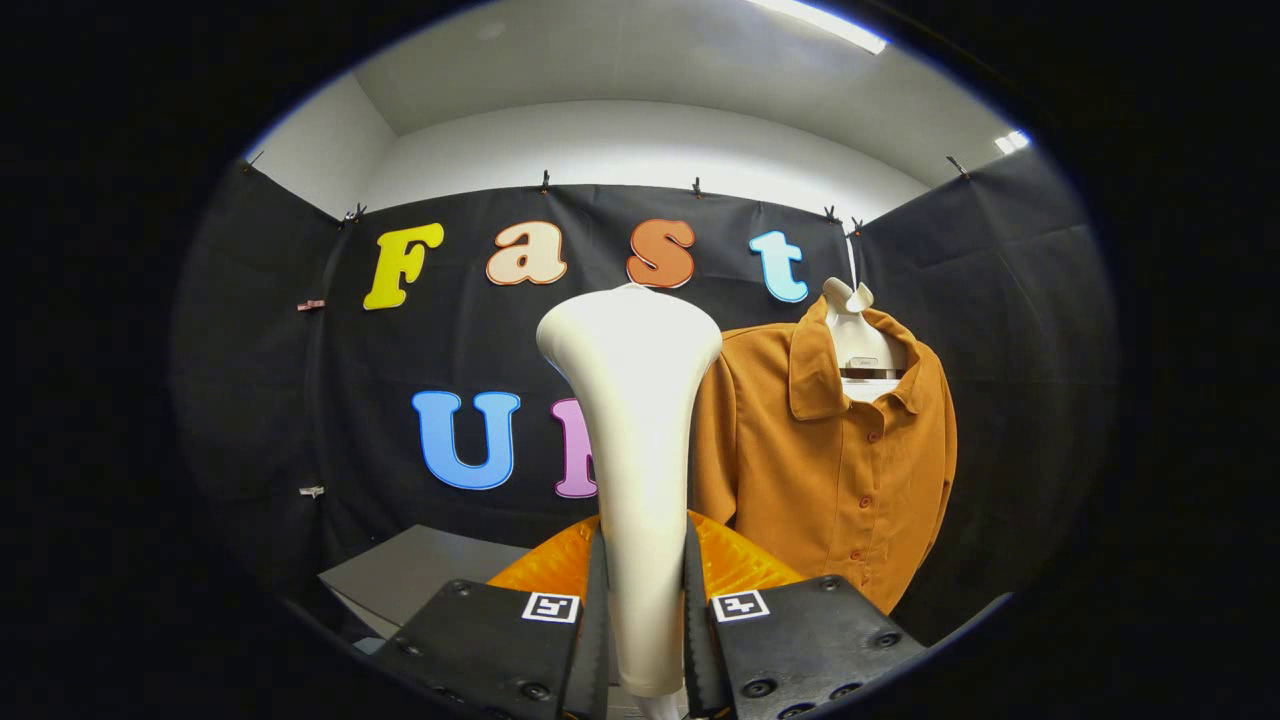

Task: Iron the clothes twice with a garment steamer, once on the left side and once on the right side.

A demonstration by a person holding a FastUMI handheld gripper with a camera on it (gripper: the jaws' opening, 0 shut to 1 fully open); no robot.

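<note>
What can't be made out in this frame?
- Shirt: its near sleeve and side are hidden behind the steamer, gripper view.
- Steamer: its face points away, so steam can't be judged; its lower end is cut off below the gripper, whose fingers press on its handle.
- Grey table: partly covered by the fingers.

Fisheye camera rides on tool (645, 610), faces forward along fingers, shirt (830, 470) near ahead.

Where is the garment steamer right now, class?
In the gripper view, the white garment steamer stands upright, clamped between the claw's two fingers, just left of the orange shirt hanging on the booth wall.
</note>
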